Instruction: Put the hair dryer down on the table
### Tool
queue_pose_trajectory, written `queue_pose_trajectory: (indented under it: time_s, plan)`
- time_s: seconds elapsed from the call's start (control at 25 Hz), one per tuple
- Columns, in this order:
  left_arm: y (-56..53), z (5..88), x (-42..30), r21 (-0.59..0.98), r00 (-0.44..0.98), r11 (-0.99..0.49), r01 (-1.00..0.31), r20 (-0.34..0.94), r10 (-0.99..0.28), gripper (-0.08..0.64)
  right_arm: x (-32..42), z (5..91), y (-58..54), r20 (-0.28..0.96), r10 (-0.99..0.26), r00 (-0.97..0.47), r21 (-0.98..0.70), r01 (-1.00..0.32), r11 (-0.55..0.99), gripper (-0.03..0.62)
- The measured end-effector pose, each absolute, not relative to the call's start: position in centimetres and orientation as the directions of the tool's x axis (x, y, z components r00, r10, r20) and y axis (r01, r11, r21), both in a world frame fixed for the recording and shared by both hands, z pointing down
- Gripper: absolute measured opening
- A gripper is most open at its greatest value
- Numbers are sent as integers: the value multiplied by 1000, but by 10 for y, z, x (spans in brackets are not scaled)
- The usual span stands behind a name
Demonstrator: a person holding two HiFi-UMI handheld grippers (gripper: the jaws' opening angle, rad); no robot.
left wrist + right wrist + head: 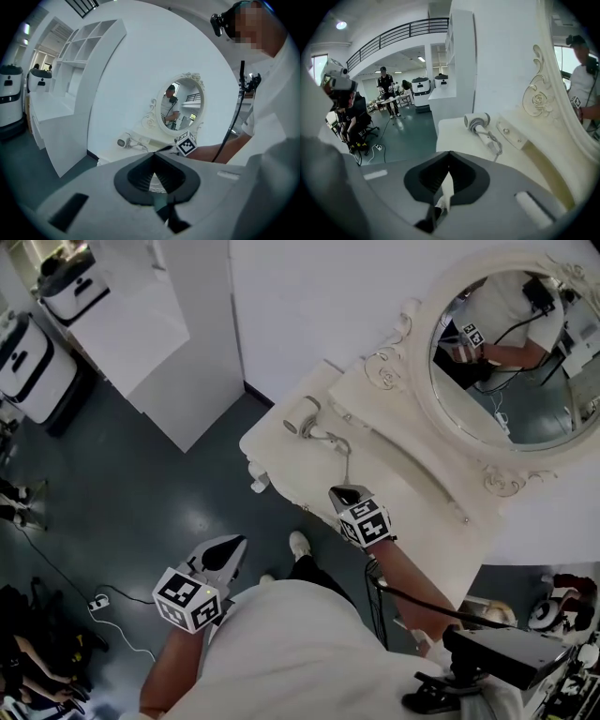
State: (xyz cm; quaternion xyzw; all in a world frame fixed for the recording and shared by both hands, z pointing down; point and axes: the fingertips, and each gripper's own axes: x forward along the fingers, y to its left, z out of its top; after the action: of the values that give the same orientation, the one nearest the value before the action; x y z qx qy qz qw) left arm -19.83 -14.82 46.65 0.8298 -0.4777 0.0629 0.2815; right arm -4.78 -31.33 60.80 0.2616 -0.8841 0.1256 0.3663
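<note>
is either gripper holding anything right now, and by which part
Nothing is held. The left gripper and right gripper are both shut and empty; the hair dryer lies on the dressing table, apart from both.

Hair dryer (305, 418) on table (403, 488), mirror (511, 381) behind

Head view steeply down, gripper views nearer, lower, all sharing dressing table (291, 465)

White hair dryer (307, 418) lies sideways on table (302, 482), cord attached.
</note>
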Motion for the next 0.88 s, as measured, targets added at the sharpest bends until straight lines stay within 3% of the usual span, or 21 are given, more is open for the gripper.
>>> queue_pose_trajectory:
  time_s: [0.88]
  plan:
    - [-69, 491, -146, 415, 676, -538, -734, 377, -633, -2, -48, 544, -107, 619, -359, -699, -133, -543, 829, 0]
